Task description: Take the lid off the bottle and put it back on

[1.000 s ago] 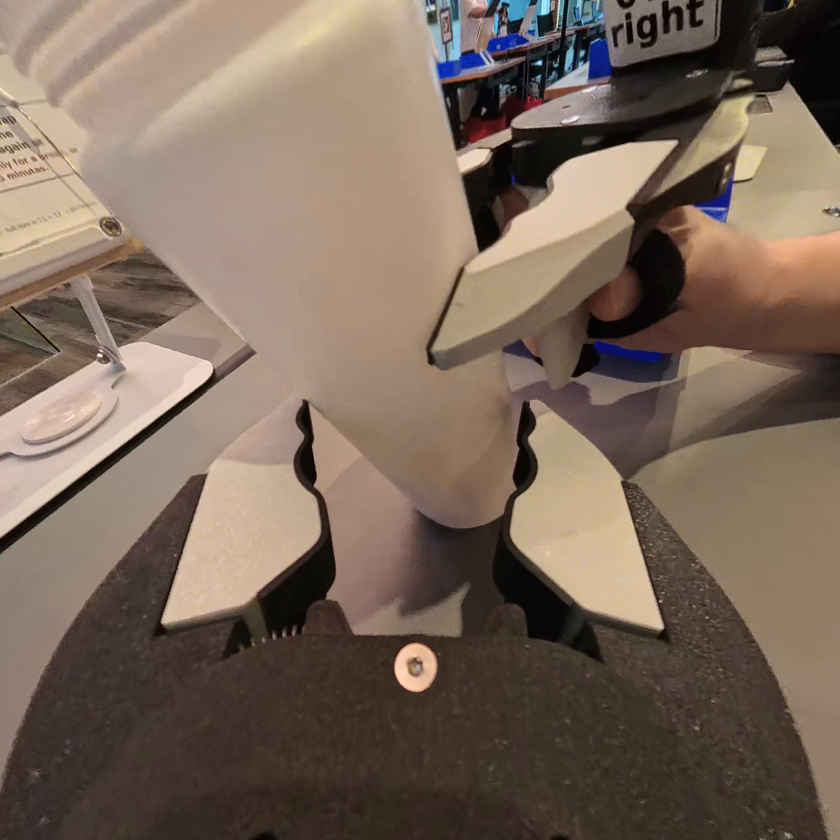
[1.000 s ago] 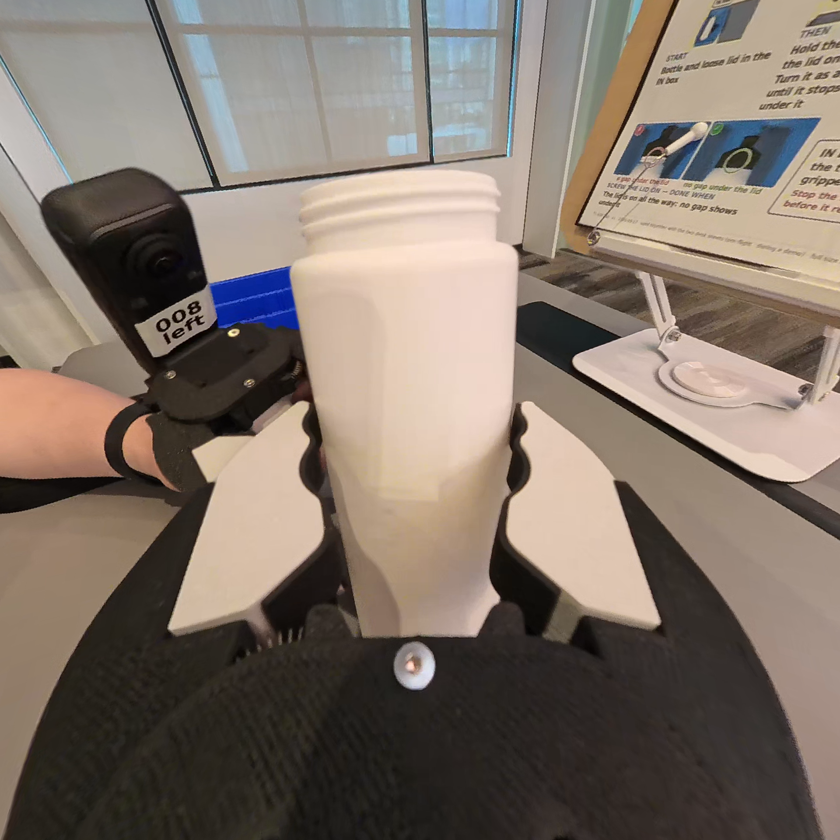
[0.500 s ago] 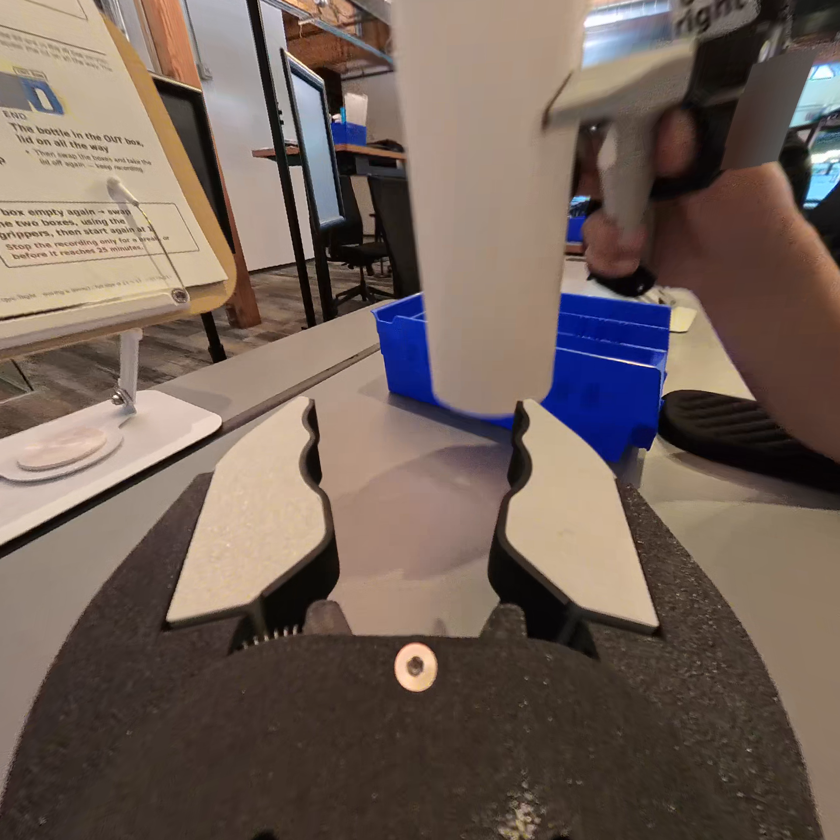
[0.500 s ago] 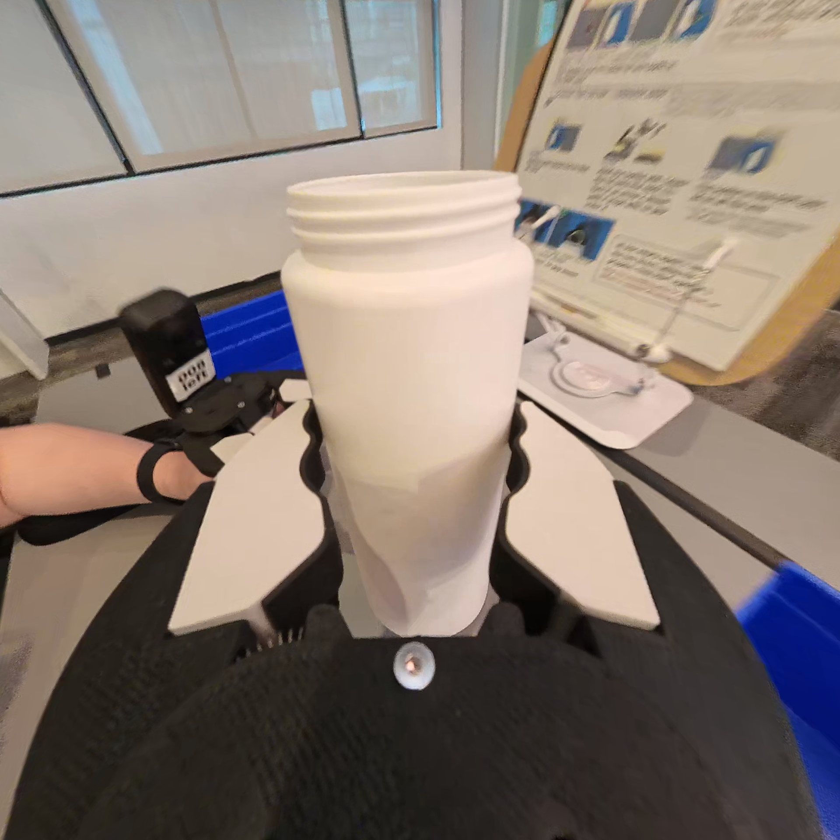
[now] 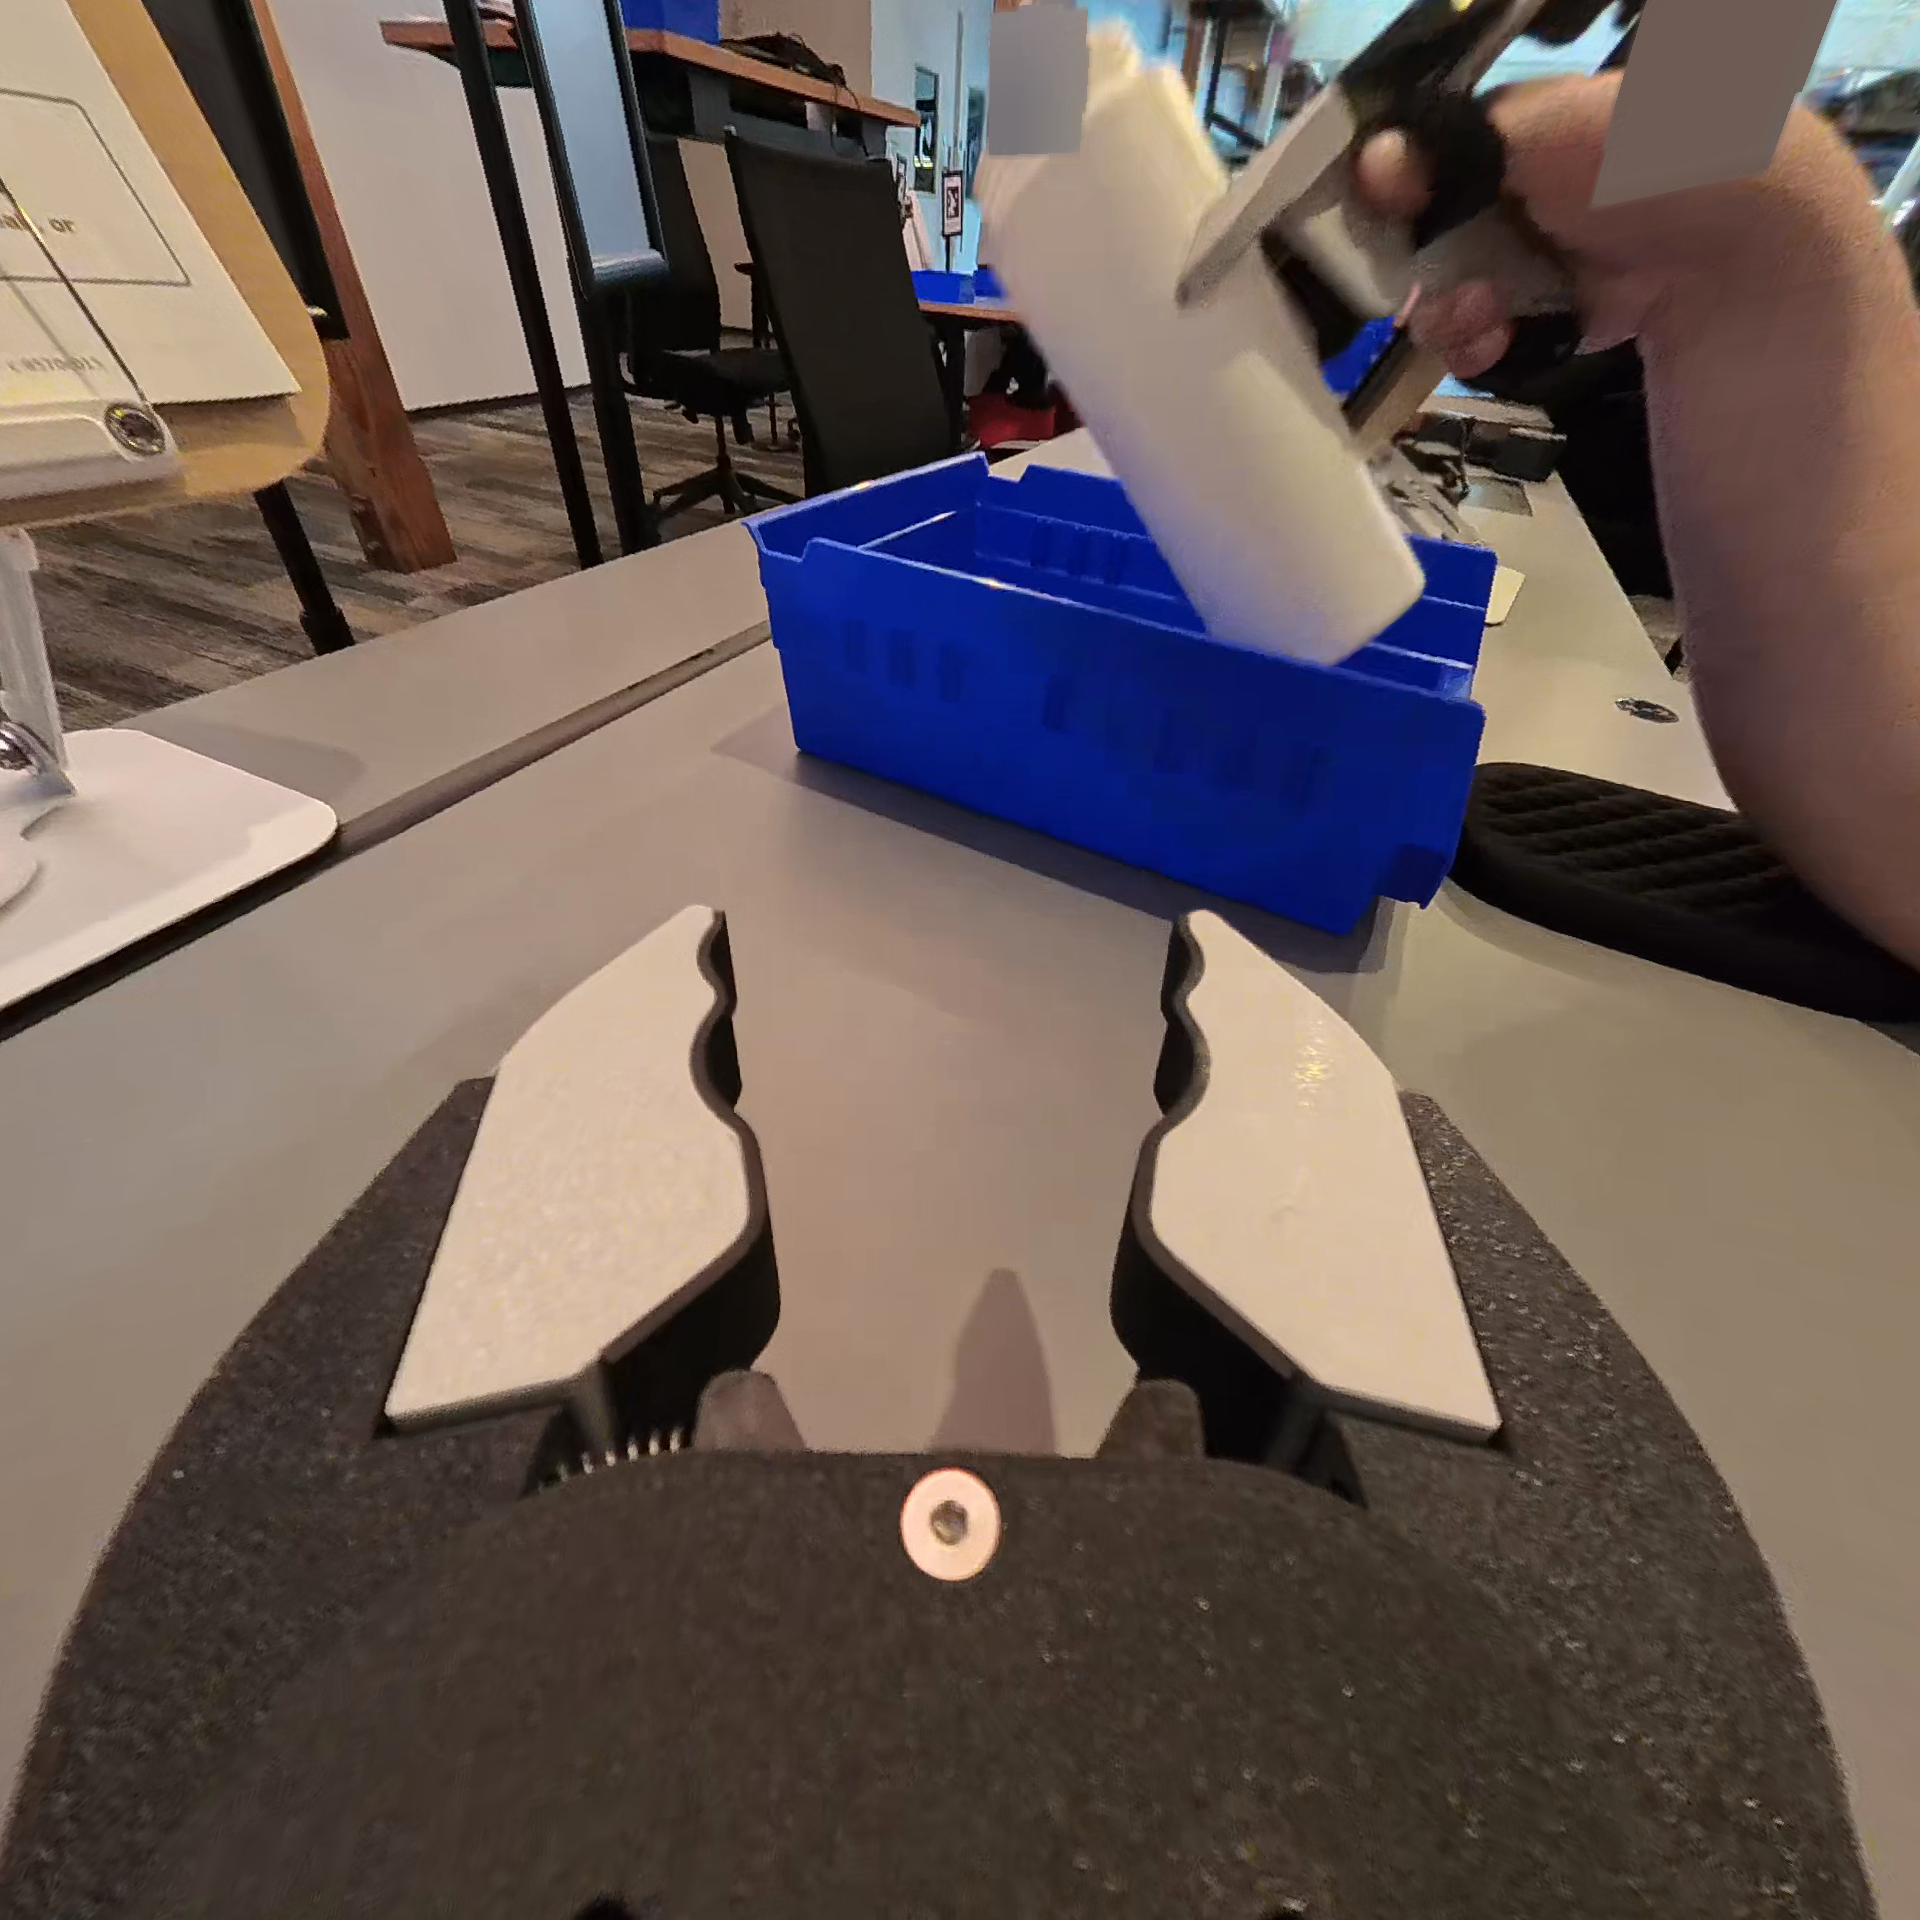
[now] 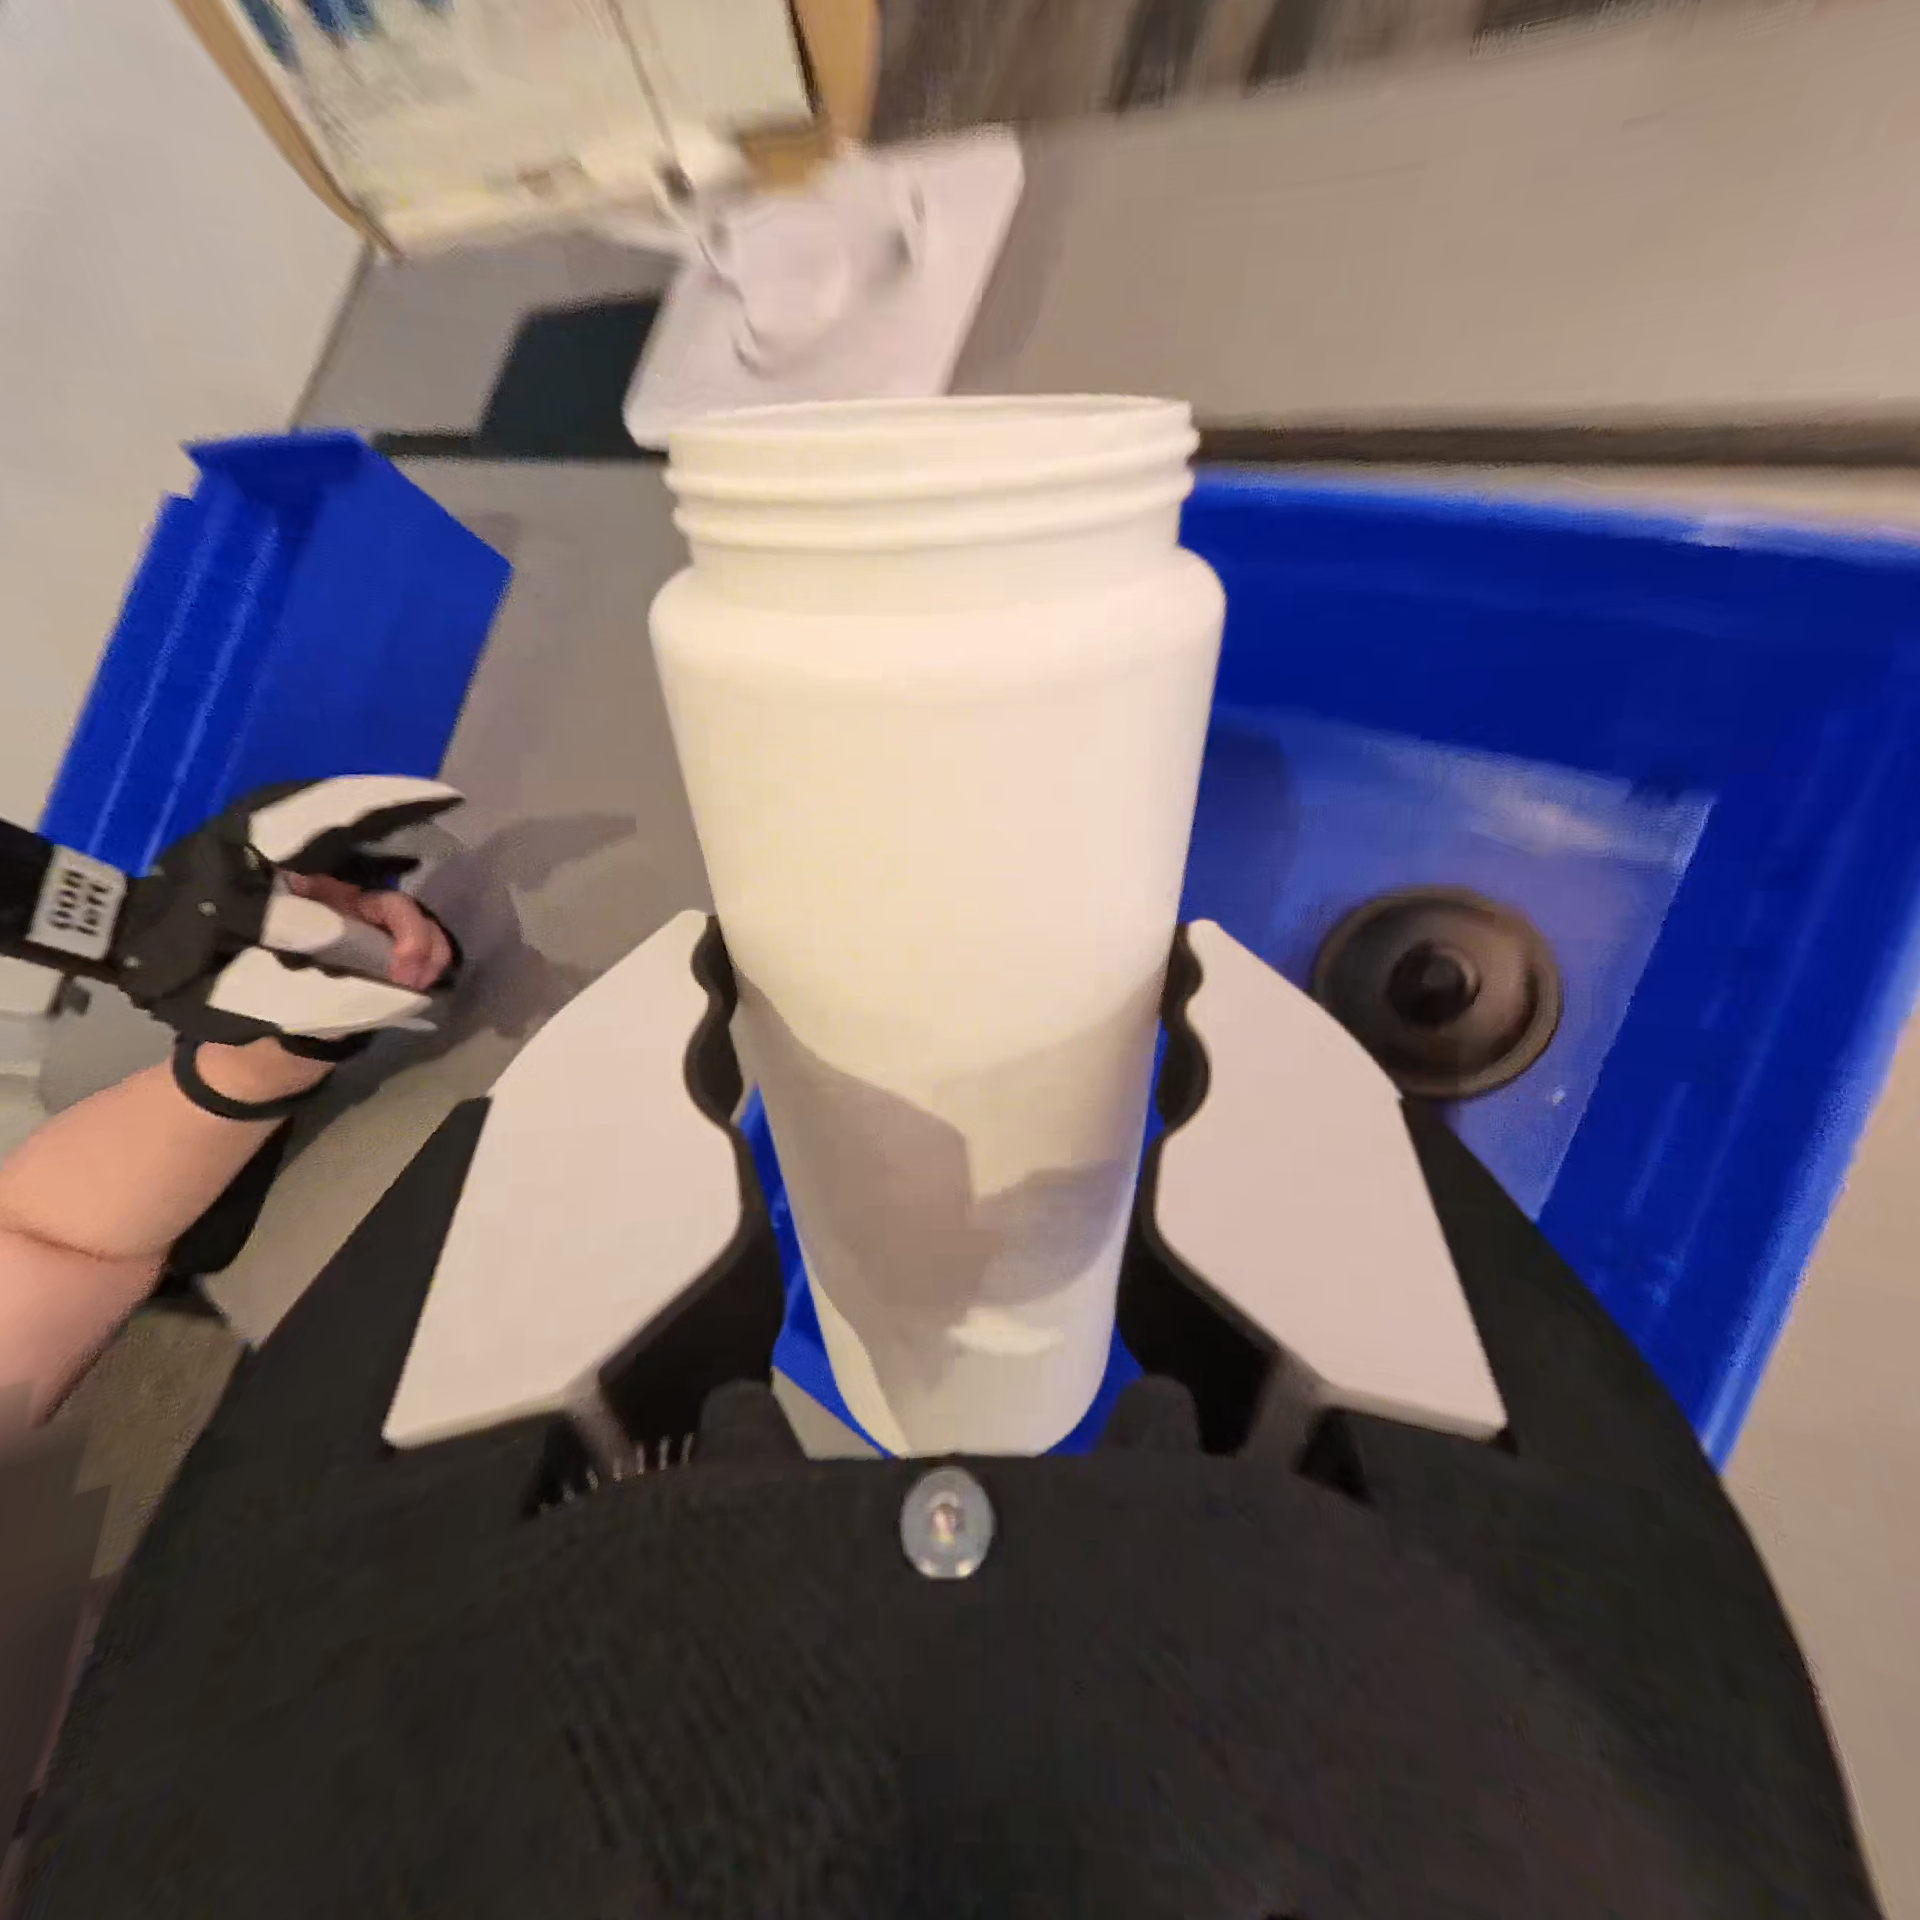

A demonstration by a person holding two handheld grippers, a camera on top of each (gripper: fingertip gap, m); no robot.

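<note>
The right gripper (image 6: 940, 1049) fingers pinch the white, lidless bottle (image 6: 935, 831), tilted above a blue bin (image 6: 1621, 748) where the black lid (image 6: 1439, 1006) lies on the floor. The left gripper (image 5: 945, 1023), fingers spread and empty, hovers low over the grey surface (image 5: 914, 862) near the bin.

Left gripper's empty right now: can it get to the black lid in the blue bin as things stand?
Probably not directly. The left gripper is open over bare table, while the black lid lies in the blue bin, with the white bottle and right gripper held over it.
</note>
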